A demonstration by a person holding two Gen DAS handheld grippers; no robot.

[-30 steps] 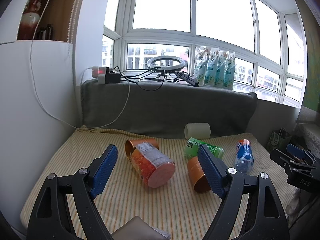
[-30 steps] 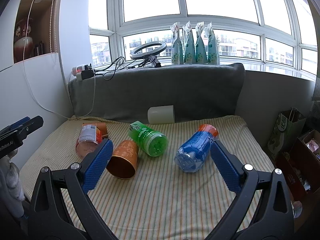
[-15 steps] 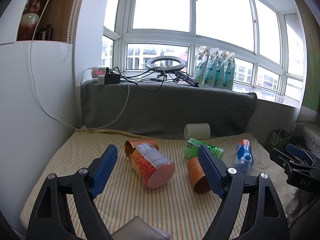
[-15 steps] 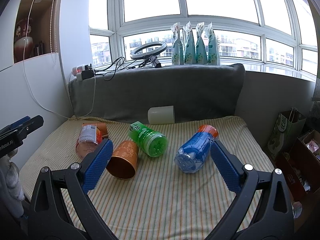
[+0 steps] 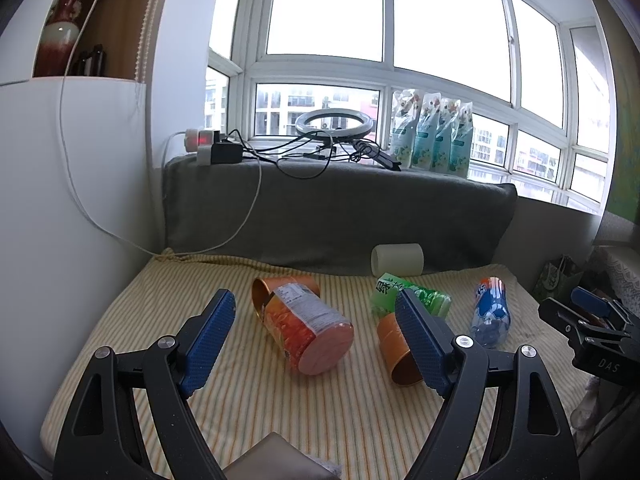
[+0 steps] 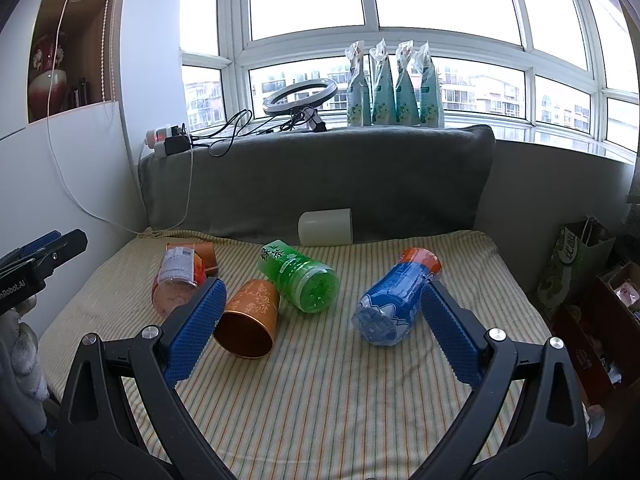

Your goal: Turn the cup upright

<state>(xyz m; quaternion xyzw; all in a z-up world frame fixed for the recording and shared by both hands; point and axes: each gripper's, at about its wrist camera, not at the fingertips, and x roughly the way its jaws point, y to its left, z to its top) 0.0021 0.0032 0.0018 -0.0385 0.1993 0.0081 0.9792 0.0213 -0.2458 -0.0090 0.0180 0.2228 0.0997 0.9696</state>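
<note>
Orange cup (image 6: 250,318) with pale scroll pattern lying on side on striped mattress (image 6: 340,392), shiny copper mouth toward camera; left gripper (image 5: 316,338), right gripper (image 6: 320,332) both spread, empty

Striped mat (image 6: 340,392) under toppled cups (image 6: 250,322), bottles (image 6: 394,300).

Green bottle (image 6: 299,278) (lying), blue bottle (image 6: 394,301)
</note>
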